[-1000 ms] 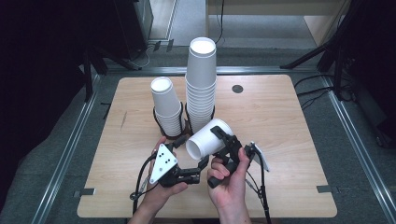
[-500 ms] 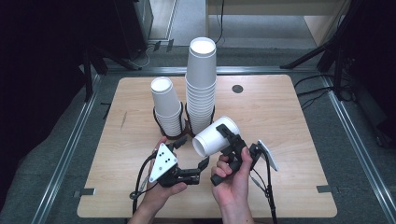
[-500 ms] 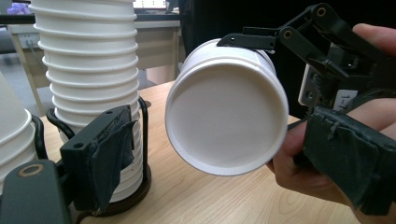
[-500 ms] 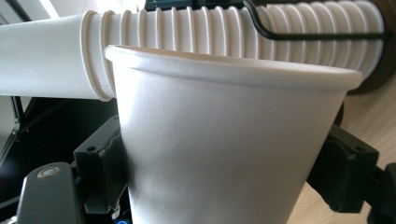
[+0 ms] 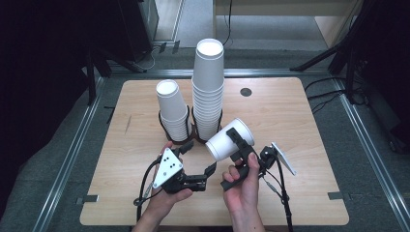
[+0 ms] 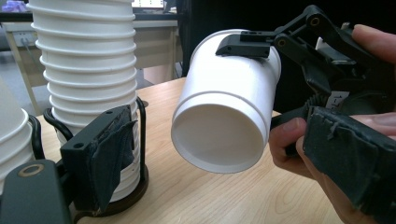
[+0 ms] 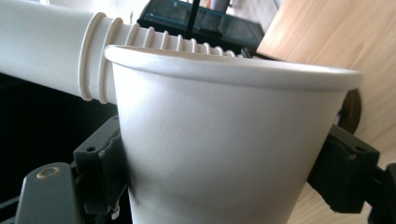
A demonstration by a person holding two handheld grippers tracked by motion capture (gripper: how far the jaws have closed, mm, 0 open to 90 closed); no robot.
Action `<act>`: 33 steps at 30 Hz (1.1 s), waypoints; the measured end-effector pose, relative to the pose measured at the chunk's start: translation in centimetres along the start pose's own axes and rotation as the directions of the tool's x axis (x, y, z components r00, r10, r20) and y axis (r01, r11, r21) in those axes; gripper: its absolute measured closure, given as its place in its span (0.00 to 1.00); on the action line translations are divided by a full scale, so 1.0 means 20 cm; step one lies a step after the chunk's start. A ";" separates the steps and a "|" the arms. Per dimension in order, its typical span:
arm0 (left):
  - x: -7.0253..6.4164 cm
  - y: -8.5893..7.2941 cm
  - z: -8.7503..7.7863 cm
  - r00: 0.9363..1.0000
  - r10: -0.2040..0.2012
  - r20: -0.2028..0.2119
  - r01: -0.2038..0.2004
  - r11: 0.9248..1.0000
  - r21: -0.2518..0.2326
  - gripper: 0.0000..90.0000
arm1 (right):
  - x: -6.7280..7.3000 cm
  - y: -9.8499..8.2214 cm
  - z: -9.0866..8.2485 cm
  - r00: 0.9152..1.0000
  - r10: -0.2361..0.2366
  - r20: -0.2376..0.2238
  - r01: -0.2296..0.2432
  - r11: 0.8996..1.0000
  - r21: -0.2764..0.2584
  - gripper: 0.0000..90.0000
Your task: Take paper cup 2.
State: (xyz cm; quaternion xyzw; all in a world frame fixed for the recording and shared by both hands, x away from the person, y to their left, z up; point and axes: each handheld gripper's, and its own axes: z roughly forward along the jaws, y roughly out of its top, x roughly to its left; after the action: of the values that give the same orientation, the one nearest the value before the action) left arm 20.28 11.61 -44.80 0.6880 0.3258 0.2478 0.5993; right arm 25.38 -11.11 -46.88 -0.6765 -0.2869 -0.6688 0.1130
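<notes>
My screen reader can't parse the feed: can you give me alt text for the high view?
The right gripper holds a single white paper cup tilted on its side above a wooden table, beside the left gripper, which holds nothing. Behind them, a tall cup stack and a shorter cup stack stand upright in black ring holders.

High view overlooks the table (image 5: pixel 300 125); both gripper views crowd the white cup (image 6: pixel 224 126).

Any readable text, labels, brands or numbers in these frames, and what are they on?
Held paper cup: plain white, no print.
Tall cup stack and short cup stack: no print.
Right gripper: a small white label beside the hand, too small and cut off to read.
Left gripper: its grey plate bears black dots, no words.
</notes>
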 end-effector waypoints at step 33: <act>0.03 0.00 -0.01 1.000 -0.026 0.009 0.026 1.000 -0.012 0.11 | 0.09 -0.01 -0.04 0.755 -0.646 0.114 0.655 0.747 -0.113 0.18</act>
State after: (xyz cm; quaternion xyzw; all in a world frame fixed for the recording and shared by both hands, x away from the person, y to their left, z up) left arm 20.51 12.15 -44.76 0.6811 0.3305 0.2388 0.6081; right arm 24.42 -10.88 -45.11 -0.5627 -0.4584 -0.6621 -0.1866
